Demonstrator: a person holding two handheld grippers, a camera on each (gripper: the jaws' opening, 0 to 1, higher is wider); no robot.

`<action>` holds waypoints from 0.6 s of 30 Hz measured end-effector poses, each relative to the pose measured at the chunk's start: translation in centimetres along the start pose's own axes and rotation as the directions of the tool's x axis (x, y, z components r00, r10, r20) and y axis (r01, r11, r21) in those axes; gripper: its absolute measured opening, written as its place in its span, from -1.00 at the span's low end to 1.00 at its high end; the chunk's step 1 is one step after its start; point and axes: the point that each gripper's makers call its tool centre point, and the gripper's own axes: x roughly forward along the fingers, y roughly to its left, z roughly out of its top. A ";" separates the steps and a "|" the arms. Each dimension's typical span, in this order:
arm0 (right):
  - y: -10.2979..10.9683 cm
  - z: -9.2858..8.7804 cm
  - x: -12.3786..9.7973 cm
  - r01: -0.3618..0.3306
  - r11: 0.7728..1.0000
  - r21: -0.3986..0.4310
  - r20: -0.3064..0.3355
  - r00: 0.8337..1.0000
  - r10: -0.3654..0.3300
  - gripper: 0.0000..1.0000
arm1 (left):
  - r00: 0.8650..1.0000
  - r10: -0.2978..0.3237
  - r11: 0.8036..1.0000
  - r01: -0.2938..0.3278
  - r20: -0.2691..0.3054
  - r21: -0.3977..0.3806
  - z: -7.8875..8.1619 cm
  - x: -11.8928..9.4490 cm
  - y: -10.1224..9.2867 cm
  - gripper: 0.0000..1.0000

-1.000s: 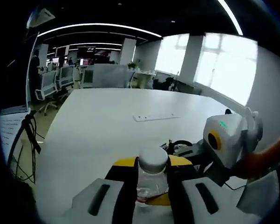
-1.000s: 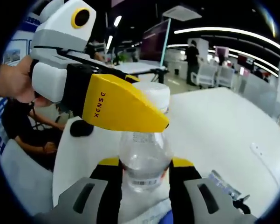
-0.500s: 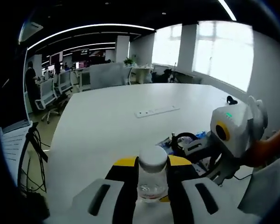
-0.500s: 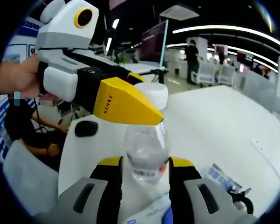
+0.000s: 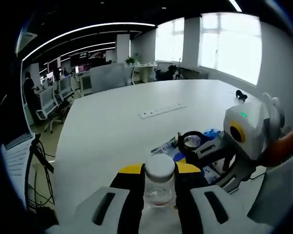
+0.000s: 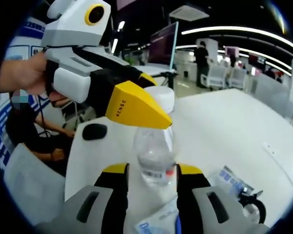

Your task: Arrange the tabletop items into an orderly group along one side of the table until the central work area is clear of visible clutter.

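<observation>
Both tongs clamp a capped clear bottle (image 5: 159, 184), contents indiscernible.

The bottle (image 5: 159, 187) is clear, shiny plastic with a smooth white plastic cap (image 5: 159, 165). The surface (image 5: 112, 126) is smooth, matt white. The left gripper (image 5: 159, 195) has yellow and grey plastic jaws. At 3 o'clock lie glossy blue packets (image 5: 210, 134).
</observation>
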 end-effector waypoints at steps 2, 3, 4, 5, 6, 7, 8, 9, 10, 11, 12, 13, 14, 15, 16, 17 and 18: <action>0.1 0.0 -0.1 0.002 1.000 -0.002 -0.001 1.000 -0.002 -0.30 | 1.000 0.002 1.000 -0.002 -0.004 0.008 0.0 -0.1 0.0 -0.56; 0.1 0.1 0.0 0.002 1.000 0.000 -0.003 1.000 -0.002 -0.29 | 1.000 0.003 1.000 -0.003 -0.006 0.010 0.0 -0.1 0.0 -0.56; 0.2 0.1 0.0 0.002 1.000 0.006 -0.004 1.000 -0.002 -0.28 | 1.000 0.004 1.000 -0.004 -0.008 0.013 0.0 -0.1 0.0 -0.56; 0.2 0.1 0.0 0.001 1.000 0.008 -0.005 1.000 -0.001 -0.27 | 1.000 0.006 1.000 -0.006 -0.010 0.015 0.0 -0.1 0.0 -0.56; 0.3 0.1 -0.1 0.001 1.000 0.009 -0.006 1.000 -0.001 -0.27 | 1.000 0.008 1.000 -0.007 -0.014 0.021 0.0 -0.1 0.0 -0.56; 0.4 0.1 -0.1 0.001 1.000 0.008 -0.007 1.000 -0.001 -0.27 | 1.000 0.009 1.000 -0.008 -0.016 0.030 0.0 -0.1 0.0 -0.56; 0.5 0.0 -0.1 0.000 1.000 0.007 -0.006 1.000 0.000 -0.27 | 1.000 0.012 0.999 -0.011 -0.020 0.043 -0.1 -0.2 0.0 -0.56; 0.6 0.0 -0.2 -0.001 1.000 0.004 -0.005 1.000 0.001 -0.27 | 1.000 0.013 0.999 -0.012 -0.022 0.053 -0.1 -0.2 0.0 -0.56; 0.7 -0.1 -0.2 -0.001 1.000 0.001 -0.005 1.000 0.001 -0.27 | 1.000 0.013 0.998 -0.012 -0.024 0.065 -0.1 -0.3 -0.1 -0.56; 0.9 -0.1 -0.3 -0.001 1.000 -0.003 -0.004 1.000 0.001 -0.27 | 1.000 0.016 0.998 -0.014 -0.026 0.067 -0.2 -0.4 0.0 -0.56; 1.0 -0.2 -0.3 -0.003 1.000 -0.004 -0.003 1.000 0.003 -0.27 | 0.999 0.018 0.997 -0.016 -0.028 0.072 -0.2 -0.4 0.0 -0.56; 1.1 -0.2 -0.3 -0.008 1.000 -0.006 -0.004 1.000 0.008 -0.28 | 0.999 0.024 0.996 -0.022 -0.032 0.082 -0.3 -0.5 0.1 -0.55; 1.3 -0.2 -0.3 -0.011 1.000 -0.008 -0.004 1.000 0.011 -0.28 | 0.999 0.028 0.996 -0.025 -0.034 0.091 -0.3 -0.5 0.1 -0.55; 1.6 -0.3 -0.4 -0.015 1.000 -0.013 -0.005 1.000 0.015 -0.29 | 0.999 0.036 0.994 -0.032 -0.036 0.107 -0.4 -0.6 0.2 -0.55; 1.6 -0.2 -0.4 -0.016 1.000 -0.014 -0.005 1.000 0.015 -0.29 | 0.999 0.038 0.993 -0.034 -0.037 0.112 -0.4 -0.7 0.2 -0.54; 1.9 -0.2 -0.4 -0.019 1.000 -0.017 -0.003 1.000 0.019 -0.29 | 0.998 0.048 0.991 -0.043 -0.039 0.130 -0.5 -0.8 0.3 -0.53; 2.0 -0.2 -0.4 -0.021 1.000 -0.017 -0.002 1.000 0.021 -0.29 | 0.998 0.051 0.990 -0.046 -0.040 0.135 -0.5 -0.8 0.3 -0.52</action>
